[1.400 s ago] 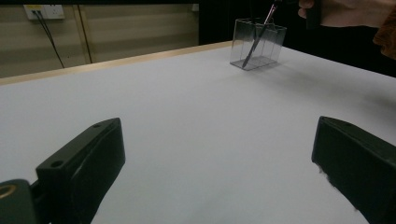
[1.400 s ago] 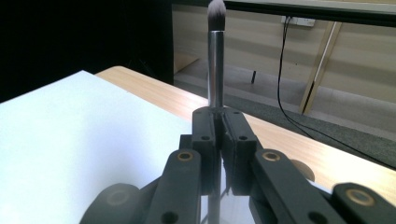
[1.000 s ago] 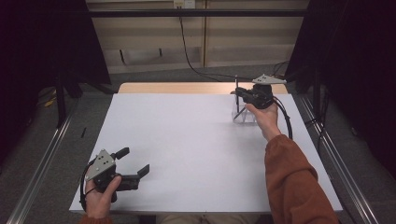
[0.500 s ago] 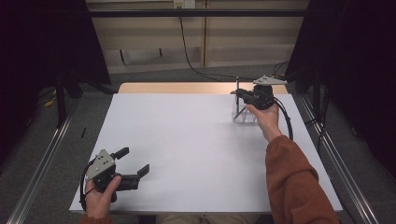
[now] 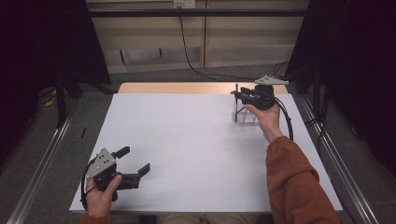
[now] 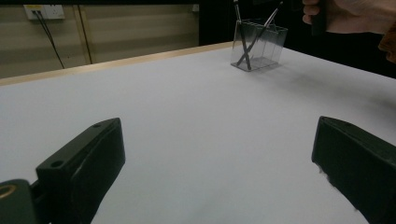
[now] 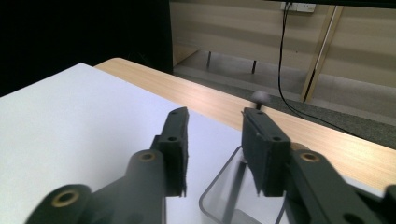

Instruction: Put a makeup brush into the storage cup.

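A clear plastic holder (image 5: 246,115) stands at the table's far right, with two dark pens (image 6: 243,43) leaning inside it (image 6: 266,46). My right gripper (image 5: 238,95) hovers just above the holder's (image 7: 219,205) rim. Its jaws have just been opening and now stand apart, pressing on nothing. A pen's round top (image 7: 260,97) pokes up just beyond the tip of the right-hand jaw. My left gripper (image 5: 136,159) rests low at the table's front left, open wide with only bare table between its jaws (image 6: 217,135).
The white table top (image 5: 187,140) has a wooden strip (image 5: 177,87) along its far edge. Metal rails (image 5: 327,154) run along both sides of the table. A black cable (image 5: 191,51) hangs down the back wall.
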